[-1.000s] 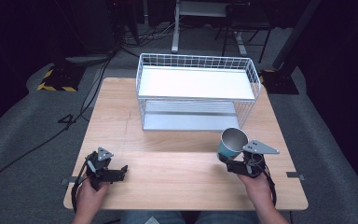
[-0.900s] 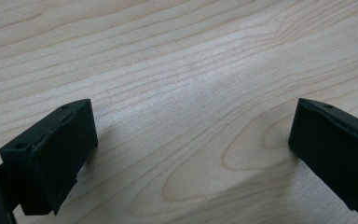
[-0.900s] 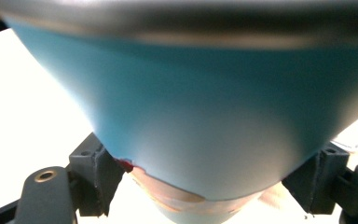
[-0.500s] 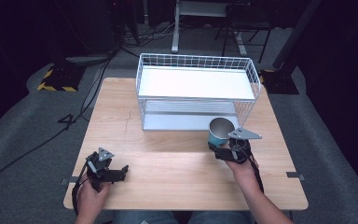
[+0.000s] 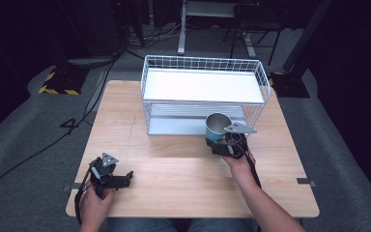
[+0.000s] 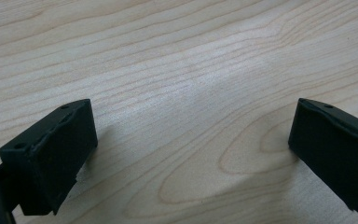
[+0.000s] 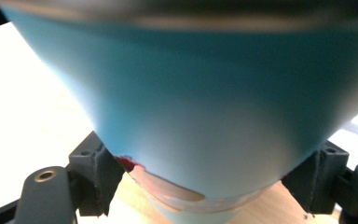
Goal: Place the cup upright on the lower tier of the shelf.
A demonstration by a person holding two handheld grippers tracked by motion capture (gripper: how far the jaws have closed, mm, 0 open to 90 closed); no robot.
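On the wooden table (image 5: 174, 169), in the high view, held a blue cup (image 5: 217, 128) in the right gripper (image 5: 221, 145), just in front of the white wire rack (image 5: 203, 87); rested the left gripper (image 5: 123, 180) near the front left edge. In the left gripper view, jaws spread wide over bare wood. In the right gripper view, jaws clamped on both sides of the cup (image 7: 191, 107).
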